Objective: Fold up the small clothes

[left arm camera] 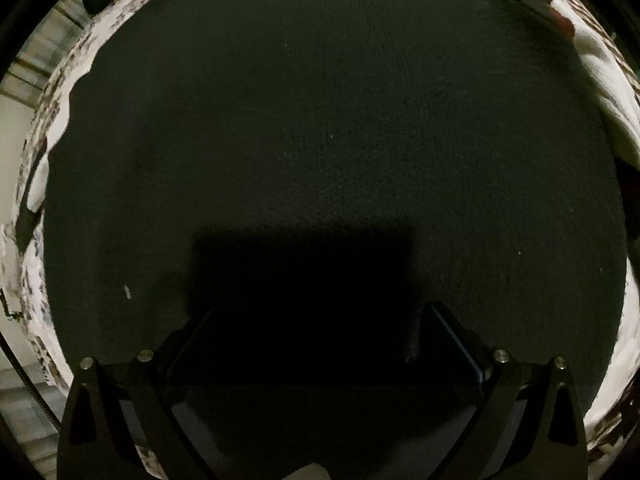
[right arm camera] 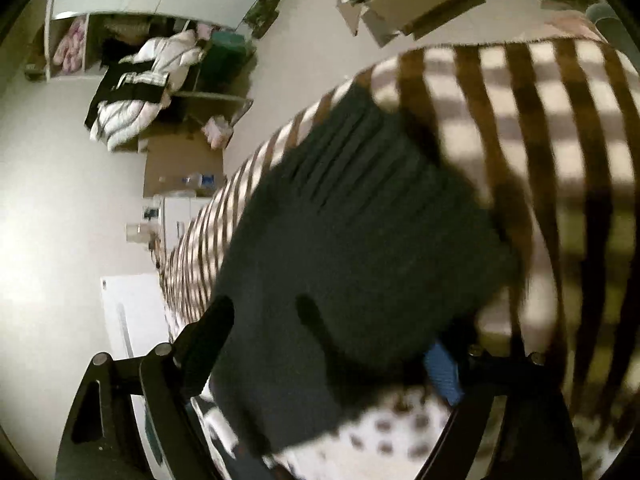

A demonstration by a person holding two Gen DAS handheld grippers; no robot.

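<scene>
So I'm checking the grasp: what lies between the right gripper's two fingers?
The dark garment fills the space between the open right gripper's fingers, lying over the striped blanket, in the right wrist view.

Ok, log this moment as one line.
stage: folding | left tongs: open, right above dark garment | right tongs: open around dark ribbed garment | surface: striped blanket

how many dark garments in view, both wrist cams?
1, as far as the views show. The dark garment fills the left wrist view, close under the left gripper; in the right view it lies on the striped blanket. Others may be hidden.
</scene>
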